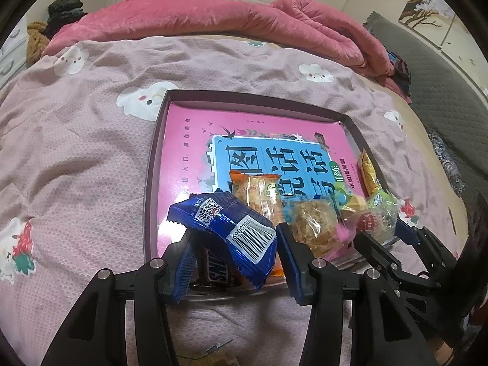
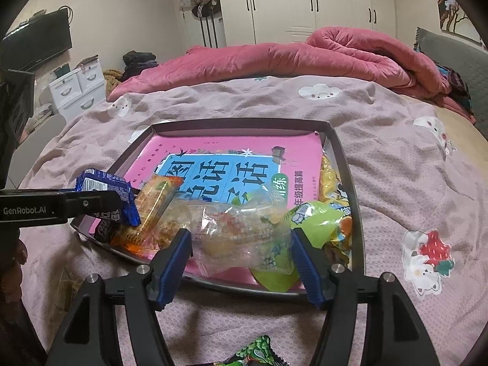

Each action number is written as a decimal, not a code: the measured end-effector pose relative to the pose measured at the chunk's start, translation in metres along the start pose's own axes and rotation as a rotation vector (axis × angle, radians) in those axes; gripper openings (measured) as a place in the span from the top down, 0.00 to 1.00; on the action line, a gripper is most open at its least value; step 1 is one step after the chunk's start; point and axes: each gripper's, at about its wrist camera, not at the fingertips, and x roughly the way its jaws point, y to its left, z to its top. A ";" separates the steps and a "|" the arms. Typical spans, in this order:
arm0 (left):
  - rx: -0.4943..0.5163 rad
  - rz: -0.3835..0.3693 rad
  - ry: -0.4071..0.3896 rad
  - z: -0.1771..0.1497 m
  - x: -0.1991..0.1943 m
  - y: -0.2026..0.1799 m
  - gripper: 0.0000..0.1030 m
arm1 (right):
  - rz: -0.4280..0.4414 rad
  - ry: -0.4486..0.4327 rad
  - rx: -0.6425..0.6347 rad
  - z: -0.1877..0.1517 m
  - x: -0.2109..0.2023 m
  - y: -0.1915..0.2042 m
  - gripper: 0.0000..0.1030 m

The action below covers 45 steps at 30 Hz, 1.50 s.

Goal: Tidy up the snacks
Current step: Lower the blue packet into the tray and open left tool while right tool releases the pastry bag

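A dark-rimmed tray (image 1: 151,167) (image 2: 344,158) lies on the bed with a pink book (image 1: 189,140) (image 2: 213,158) in it. My left gripper (image 1: 235,239) (image 2: 117,202) is shut on a blue snack packet (image 1: 231,222) (image 2: 100,184), held above the tray's near left corner over a Snickers bar (image 1: 213,270) (image 2: 105,228). An orange packet (image 1: 259,195) (image 2: 155,201) and a brown pastry packet (image 1: 314,225) lie beside it. My right gripper (image 2: 241,235) (image 1: 379,231) stands open around a clear packet (image 2: 241,225) (image 1: 376,216) resting on the book. A green packet (image 2: 317,219) and a yellow packet (image 2: 329,177) (image 1: 367,170) lie at the tray's right side.
The tray sits on a pink patterned sheet (image 1: 76,152) (image 2: 411,167). A rolled pink quilt (image 1: 213,21) (image 2: 305,58) lies behind it. Another green snack packet (image 2: 253,353) lies on the sheet just below my right gripper. White drawers (image 2: 76,91) stand off the bed at the left.
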 end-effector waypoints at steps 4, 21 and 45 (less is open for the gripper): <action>-0.002 0.003 -0.001 0.000 -0.001 0.001 0.49 | -0.002 -0.005 0.009 0.000 -0.002 -0.002 0.32; -0.002 0.008 -0.020 0.003 -0.005 0.002 0.38 | 0.012 -0.023 0.052 0.001 -0.012 -0.007 0.30; 0.035 0.036 -0.059 0.003 -0.029 -0.006 0.28 | 0.028 -0.040 0.076 -0.001 -0.030 -0.009 0.26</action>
